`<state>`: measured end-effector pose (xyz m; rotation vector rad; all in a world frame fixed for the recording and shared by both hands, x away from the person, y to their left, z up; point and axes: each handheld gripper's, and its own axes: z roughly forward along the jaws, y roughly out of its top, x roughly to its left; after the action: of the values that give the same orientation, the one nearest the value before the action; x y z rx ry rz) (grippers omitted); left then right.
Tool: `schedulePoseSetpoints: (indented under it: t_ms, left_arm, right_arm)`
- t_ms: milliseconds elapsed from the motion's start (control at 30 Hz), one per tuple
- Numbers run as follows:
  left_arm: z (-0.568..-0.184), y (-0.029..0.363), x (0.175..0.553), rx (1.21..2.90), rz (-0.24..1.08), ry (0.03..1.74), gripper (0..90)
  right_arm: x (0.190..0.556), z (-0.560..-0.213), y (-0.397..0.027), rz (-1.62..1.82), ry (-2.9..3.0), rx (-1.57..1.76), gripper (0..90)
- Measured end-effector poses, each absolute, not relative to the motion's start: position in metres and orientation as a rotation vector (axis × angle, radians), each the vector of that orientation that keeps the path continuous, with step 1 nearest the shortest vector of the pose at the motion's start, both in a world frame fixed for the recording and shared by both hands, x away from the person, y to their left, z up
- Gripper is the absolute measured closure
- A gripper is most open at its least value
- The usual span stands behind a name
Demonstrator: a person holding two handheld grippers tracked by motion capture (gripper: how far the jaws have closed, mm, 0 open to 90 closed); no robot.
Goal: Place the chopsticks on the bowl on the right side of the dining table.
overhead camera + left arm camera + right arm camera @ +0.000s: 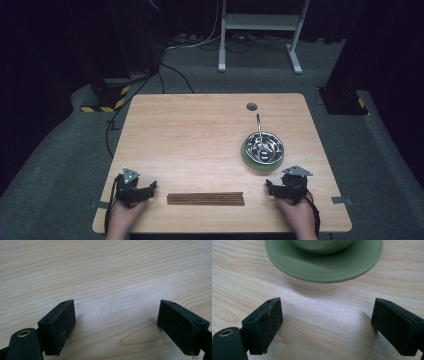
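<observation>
Dark grey carpet is surrounding a pale wooden counter [200,145], and the high view is taking in what the two gripper views are missing: a white metal frame [260,30] standing on the floor beyond the far edge, cables trailing near it, and the whole spread of things on the wood. Toward the right side, a steel bowl [264,147] is sitting on a green plate [248,159], with a metal handle [258,125] leaning out over the bowl's far rim. Along the near edge, a bundle of thin brown sticks [205,199] is lying flat between the two hands, apart from both.

On the left, the left gripper [150,189] is resting low by the near corner; the left gripper view is looking along its fingers [58,327] onto bare wood grain, the pair standing wide apart with nothing between them. On the right, the right gripper [269,188] is sitting just in front of the plate. The right gripper view is showing the plate's green rim [322,267] close ahead, with the bowl's underside above it, and its fingers [265,325] are likewise spread wide and gripping nothing.
</observation>
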<state>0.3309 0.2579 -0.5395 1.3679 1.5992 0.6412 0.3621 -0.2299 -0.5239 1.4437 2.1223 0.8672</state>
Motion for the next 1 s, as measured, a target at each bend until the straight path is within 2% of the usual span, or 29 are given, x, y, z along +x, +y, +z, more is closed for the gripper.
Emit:
schedulePoseSetpoints:
  t_ms: [500, 667, 700, 733, 767, 800, 1000]
  left_arm:
    - [-0.540, 0.256, 0.332, 1.346, 0.641, 1.601, 15.7]
    - [-0.540, 0.256, 0.331, 1.347, 0.643, 1.601, 16.2]
    - [-0.540, 0.256, 0.331, 1.353, 0.644, 1.601, 16.3]
    - [-0.540, 0.256, 0.331, 1.349, 0.643, 1.600, 16.2]
    - [-0.540, 0.256, 0.331, 1.349, 0.643, 1.600, 16.2]
    - [-0.540, 0.256, 0.331, 1.352, 0.644, 1.601, 16.2]
    - [-0.539, 0.257, 0.331, 1.373, 0.643, 1.593, 16.7]
  right_arm:
    - [0.362, -0.524, -0.232, 0.867, 2.135, 1.424, 10.3]
    - [0.361, -0.523, -0.232, 0.878, 2.136, 1.425, 13.9]
    - [0.360, -0.523, -0.232, 0.881, 2.137, 1.426, 15.7]
    - [0.360, -0.523, -0.233, 0.894, 2.139, 1.402, 24.2]
    - [0.360, -0.523, -0.233, 0.894, 2.139, 1.402, 24.2]
    - [0.358, -0.520, -0.235, 0.908, 2.166, 1.372, 34.3]
    - [0.357, -0.511, -0.217, 0.933, 2.235, 1.258, 40.0]
